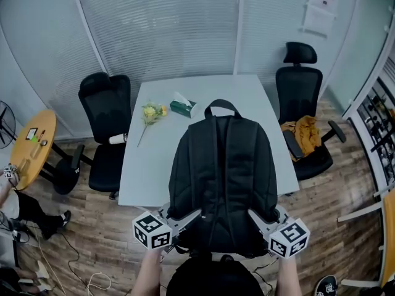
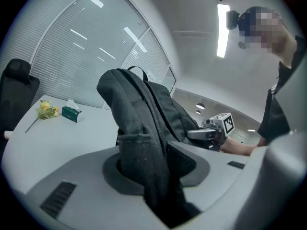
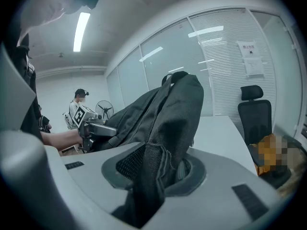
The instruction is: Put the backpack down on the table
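The left hand-held gripper [image 1: 196, 214] and right hand-held gripper [image 1: 253, 216] each pinch the black backpack [image 1: 222, 165] at the desk's [image 1: 145, 171] near edge; a tissue box [image 1: 182, 108], tissue protruding, sits near the far edge.

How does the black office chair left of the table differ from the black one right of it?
The left black office chair shows nothing on its seat; the right black office chair carries a crumpled mustard-yellow cloth on its seat. The left one stands by the pale grey table at its left edge, the right one at its right edge. Both are black with armrests.
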`<state>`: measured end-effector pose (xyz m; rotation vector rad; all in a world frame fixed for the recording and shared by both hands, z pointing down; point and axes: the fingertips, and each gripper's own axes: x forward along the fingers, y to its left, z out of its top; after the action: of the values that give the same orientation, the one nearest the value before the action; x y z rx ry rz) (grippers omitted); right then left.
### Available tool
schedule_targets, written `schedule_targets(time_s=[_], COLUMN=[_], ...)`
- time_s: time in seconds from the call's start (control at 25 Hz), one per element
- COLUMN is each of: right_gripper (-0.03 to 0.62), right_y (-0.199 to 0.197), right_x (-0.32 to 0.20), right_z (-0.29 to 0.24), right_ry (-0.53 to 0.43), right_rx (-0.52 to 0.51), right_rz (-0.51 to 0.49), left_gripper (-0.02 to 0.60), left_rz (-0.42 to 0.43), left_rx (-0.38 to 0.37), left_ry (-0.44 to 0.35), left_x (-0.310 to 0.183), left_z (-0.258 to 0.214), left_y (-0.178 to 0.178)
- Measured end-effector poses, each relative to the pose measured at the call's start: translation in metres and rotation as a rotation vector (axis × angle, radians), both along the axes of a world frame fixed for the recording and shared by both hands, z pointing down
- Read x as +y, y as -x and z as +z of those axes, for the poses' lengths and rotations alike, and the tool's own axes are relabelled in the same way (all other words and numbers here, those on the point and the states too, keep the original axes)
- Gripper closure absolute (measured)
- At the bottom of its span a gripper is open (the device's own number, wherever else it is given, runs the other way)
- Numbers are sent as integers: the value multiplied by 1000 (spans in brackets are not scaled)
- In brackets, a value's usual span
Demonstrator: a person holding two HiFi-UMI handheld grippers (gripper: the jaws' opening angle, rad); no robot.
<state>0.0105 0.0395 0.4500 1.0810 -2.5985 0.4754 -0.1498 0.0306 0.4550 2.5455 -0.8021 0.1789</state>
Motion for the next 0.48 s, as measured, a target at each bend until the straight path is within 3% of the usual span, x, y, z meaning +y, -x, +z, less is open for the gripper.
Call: schedule_targets(time_s=[0.48], right_gripper=[473], right_y=[39], right_x=[-28], right_z=[26], right_ry=[70], right_rx=[12], right_rz=[50], left_gripper=[445], left_rz=[45], left_rx=[14], left_ry=[54], left_x=[-37], left_z=[25], left_y=[38])
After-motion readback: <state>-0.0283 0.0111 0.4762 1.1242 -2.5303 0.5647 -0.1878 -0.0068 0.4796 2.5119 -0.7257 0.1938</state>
